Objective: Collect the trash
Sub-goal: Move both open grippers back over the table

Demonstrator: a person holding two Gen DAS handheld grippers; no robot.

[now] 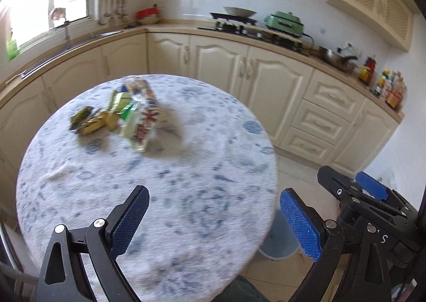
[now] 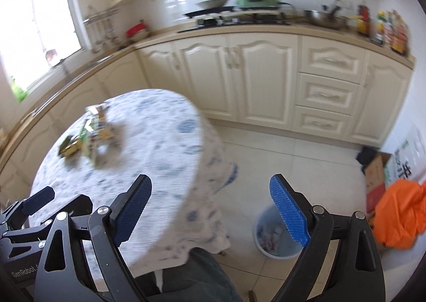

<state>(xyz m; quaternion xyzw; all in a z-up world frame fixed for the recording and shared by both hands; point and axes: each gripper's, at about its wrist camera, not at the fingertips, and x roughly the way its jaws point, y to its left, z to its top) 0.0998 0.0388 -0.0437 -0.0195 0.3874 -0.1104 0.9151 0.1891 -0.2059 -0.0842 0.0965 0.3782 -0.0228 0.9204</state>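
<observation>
The wrappers (image 1: 119,115) lie heaped at ten o'clock on the worktop (image 1: 186,195), untouched. Both grippers — left (image 1: 214,219), right (image 2: 210,211) — hover with fingers wide and empty, probably ready for a first grab. Only the right view shows the bin (image 2: 277,235) fully — on the floor at five o'clock.

Green cooker (image 1: 285,23) and wok (image 1: 239,11) on counter; orange cloth (image 2: 399,218) beside cardboard box (image 2: 375,178).
</observation>
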